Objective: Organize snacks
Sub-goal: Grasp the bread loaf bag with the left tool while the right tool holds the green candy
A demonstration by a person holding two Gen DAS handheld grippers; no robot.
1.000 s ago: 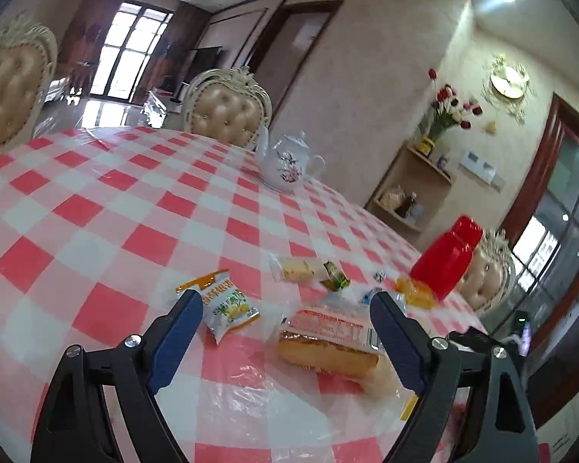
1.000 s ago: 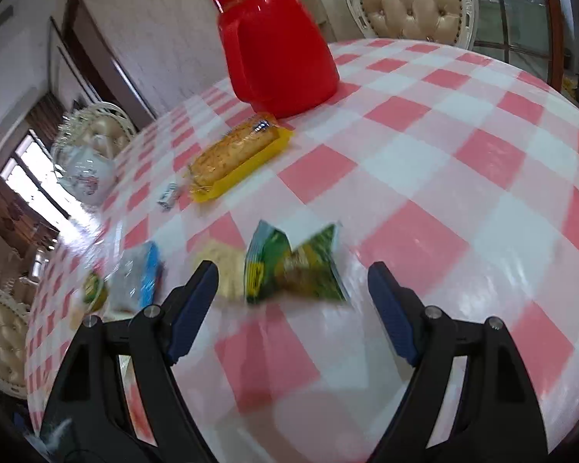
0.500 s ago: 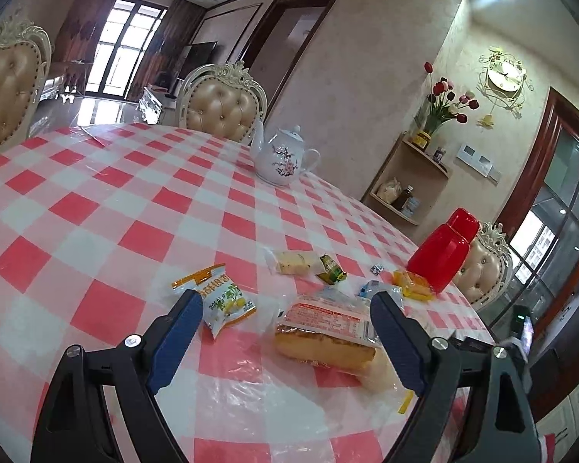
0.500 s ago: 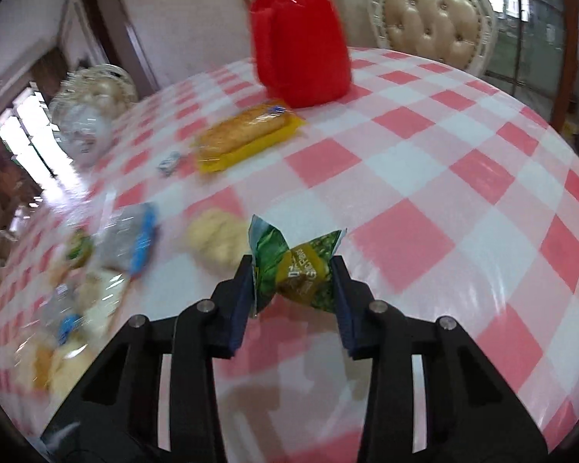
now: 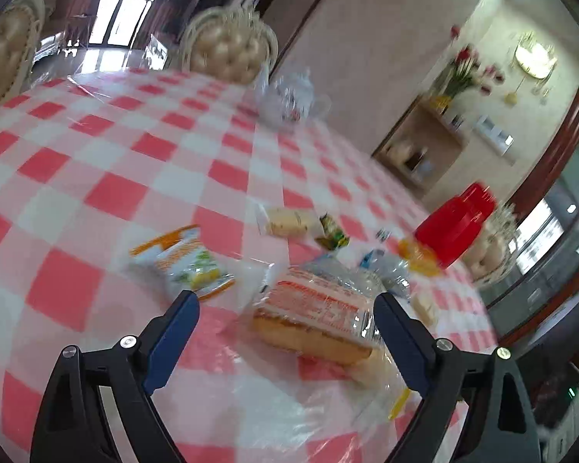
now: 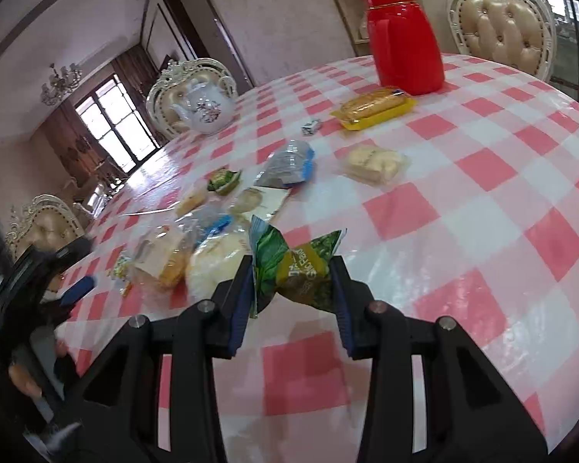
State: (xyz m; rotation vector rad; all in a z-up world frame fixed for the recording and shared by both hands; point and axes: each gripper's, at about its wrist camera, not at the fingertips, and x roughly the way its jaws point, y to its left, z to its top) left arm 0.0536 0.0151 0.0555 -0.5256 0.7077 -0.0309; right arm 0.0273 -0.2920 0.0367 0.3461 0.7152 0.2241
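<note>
On the checkered table (image 6: 482, 177) we note the right gripper (image 6: 291, 293) clamped on a crumpled green snack packet (image 6: 295, 266); the left gripper (image 5: 285, 308) gapes wide, opening, holding nothing.

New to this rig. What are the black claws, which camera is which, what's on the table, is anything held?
No robot: a person holds a two-finger gripper in each hand, with a fisheye camera on each looking along its fingers. One view is from the left gripper, jaws opening, nothing gripped, a wrapped cake between them. The other is from the right gripper, shut on a green packet. The checked table holds loose snacks, a teapot and a red flask.
</note>
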